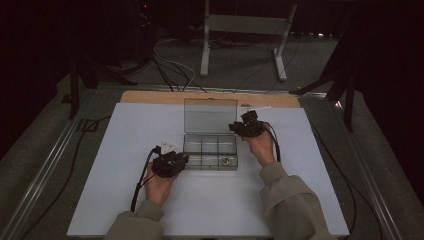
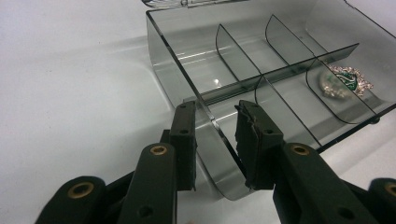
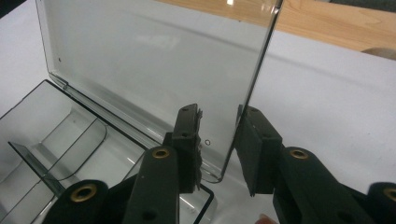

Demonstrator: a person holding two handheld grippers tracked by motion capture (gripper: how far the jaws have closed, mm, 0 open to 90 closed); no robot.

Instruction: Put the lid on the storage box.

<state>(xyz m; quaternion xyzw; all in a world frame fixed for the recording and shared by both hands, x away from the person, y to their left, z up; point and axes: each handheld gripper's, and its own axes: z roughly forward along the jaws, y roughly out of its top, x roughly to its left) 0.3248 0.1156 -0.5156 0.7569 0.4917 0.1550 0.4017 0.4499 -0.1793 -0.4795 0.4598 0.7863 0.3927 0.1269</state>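
A white board (image 1: 210,200) lies on the table (image 1: 150,96) and fills the middle of the high view. At its centre sits a box (image 1: 210,152) with its lid (image 1: 210,116) standing up behind it, toward the top of the frame. Dividers split the box into 6 compartments in 2 rows; a brooch (image 1: 226,161) lies in the lower right one. The left gripper (image 1: 184,159) is at the box's lower left corner, the right gripper (image 1: 236,126) at the lid's right edge.
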